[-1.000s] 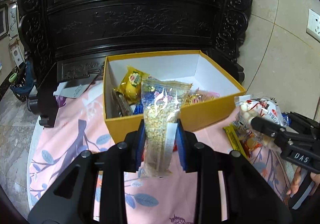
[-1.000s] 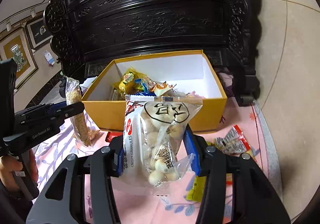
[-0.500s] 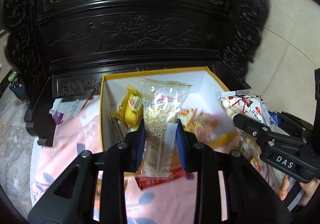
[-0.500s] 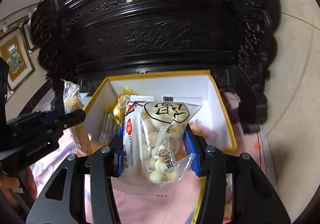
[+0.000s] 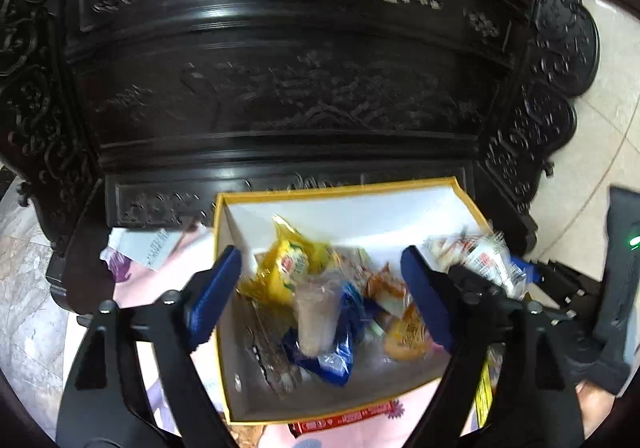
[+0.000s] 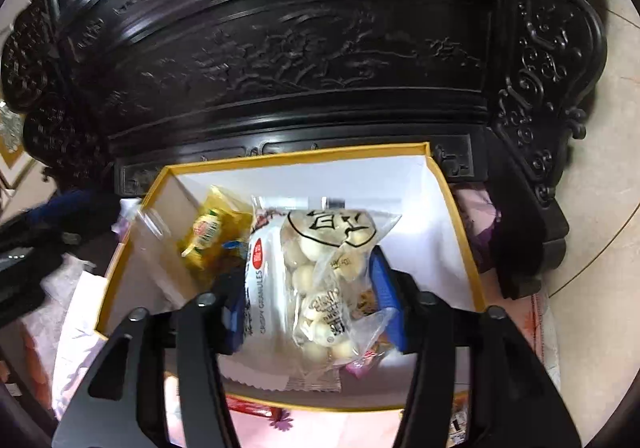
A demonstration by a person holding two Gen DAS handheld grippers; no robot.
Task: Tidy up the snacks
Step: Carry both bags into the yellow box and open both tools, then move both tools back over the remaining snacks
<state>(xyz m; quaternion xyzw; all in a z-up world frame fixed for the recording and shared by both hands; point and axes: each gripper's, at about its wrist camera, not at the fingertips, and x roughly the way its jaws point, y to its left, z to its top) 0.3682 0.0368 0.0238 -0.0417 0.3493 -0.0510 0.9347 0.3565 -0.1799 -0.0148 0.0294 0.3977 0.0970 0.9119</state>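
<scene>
Now, bag (image 6: 316,280): white snack bag between the right gripper's (image 6: 308,308) pads, long axis along the fingers, hanging over the box (image 6: 452,203) interior.
Right jaws: just been opening, bag between them, grip loosening.
Left gripper (image 5: 324,300): jaws just opened wide, empty; clear packet (image 5: 316,312) lies below in the box.
Nearer hand: right.

Left claw (image 5: 322,302) jaws just opened wide – clear packet (image 5: 316,318) dropped among snacks in yellow box (image 5: 340,189).
</scene>
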